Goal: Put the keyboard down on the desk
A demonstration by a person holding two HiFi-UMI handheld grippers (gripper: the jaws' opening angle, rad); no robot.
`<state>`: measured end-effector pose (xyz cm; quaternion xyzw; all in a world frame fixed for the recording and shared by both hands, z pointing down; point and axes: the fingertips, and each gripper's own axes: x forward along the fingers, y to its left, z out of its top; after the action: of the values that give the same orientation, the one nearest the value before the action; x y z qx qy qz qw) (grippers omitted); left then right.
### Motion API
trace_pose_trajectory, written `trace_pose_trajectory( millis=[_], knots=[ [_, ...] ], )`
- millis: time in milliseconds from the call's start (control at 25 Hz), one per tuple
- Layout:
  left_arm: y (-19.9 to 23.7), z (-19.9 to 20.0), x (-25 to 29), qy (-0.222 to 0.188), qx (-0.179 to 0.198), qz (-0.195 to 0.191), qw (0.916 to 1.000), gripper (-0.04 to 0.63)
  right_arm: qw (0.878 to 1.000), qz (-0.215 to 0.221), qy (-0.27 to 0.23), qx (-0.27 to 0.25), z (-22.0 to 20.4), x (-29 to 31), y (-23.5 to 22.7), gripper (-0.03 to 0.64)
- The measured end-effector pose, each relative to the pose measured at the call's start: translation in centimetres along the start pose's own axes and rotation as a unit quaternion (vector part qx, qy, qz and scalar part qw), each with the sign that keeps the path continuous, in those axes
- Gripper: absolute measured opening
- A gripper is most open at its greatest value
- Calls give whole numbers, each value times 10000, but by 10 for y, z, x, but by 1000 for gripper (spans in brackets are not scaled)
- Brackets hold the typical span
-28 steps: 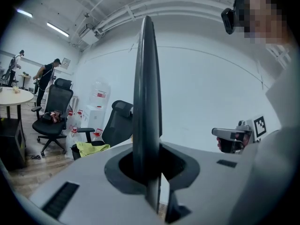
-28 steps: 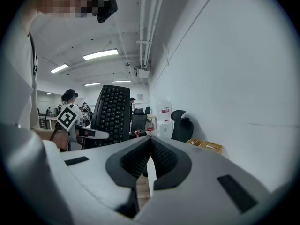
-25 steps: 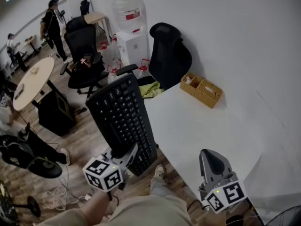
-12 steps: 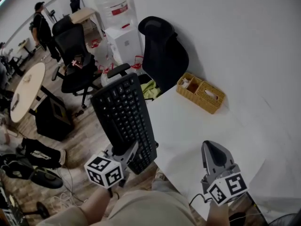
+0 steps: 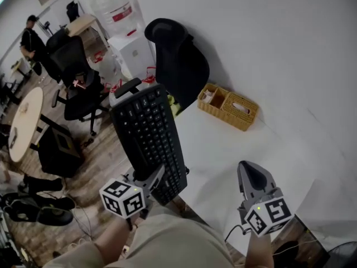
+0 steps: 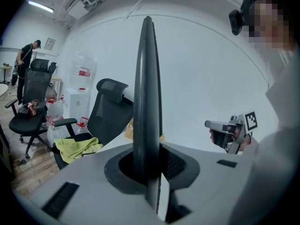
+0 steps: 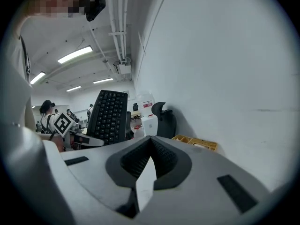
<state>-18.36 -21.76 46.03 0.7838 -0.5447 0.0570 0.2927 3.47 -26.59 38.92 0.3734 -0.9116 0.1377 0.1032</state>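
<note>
The black keyboard (image 5: 149, 135) hangs in the air, tilted up on its short end at the left edge of the white desk (image 5: 240, 149). My left gripper (image 5: 150, 178) is shut on its near short end. In the left gripper view the keyboard (image 6: 146, 97) stands edge-on, clamped between the jaws of the left gripper (image 6: 149, 170). My right gripper (image 5: 252, 178) hovers over the desk's near part, shut with nothing in it. The right gripper view shows its jaws closed together at the right gripper (image 7: 149, 154), with the keyboard (image 7: 108, 116) off to the left.
A wicker basket (image 5: 227, 106) sits at the far end of the desk against the white wall. A black office chair (image 5: 177, 63) stands at the desk's far left corner, a water dispenser (image 5: 131, 41) behind it. More chairs, a round table (image 5: 22, 124) and a person (image 5: 32, 35) are at the left.
Both grippers and the keyboard have moved closer to the desk and the wall. The room behind has slid to the left in the head view. The grip on the keyboard is unchanged.
</note>
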Motion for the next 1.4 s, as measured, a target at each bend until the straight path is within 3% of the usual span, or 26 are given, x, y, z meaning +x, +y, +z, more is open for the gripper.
trace_pose_trajectory(
  millis=[400, 760, 1200, 1400],
  knots=[
    [11, 15, 24, 258, -83, -509, 9983, 81, 9981, -600, -49, 161, 5, -2, -9, 25],
    [39, 26, 50, 552, -309, -1023, 9927, 81, 9955, -924, -60, 222, 14, 24, 10, 25],
    [63, -1, 99, 1377, -454, -1509, 9779, 81, 9905, -1164, 500, 528, -16, 67, 10, 25],
    [65, -28, 119, 1704, -941, -1768, 9648, 83, 9869, -1241, 808, 644, -40, 79, 4, 25]
  ],
)
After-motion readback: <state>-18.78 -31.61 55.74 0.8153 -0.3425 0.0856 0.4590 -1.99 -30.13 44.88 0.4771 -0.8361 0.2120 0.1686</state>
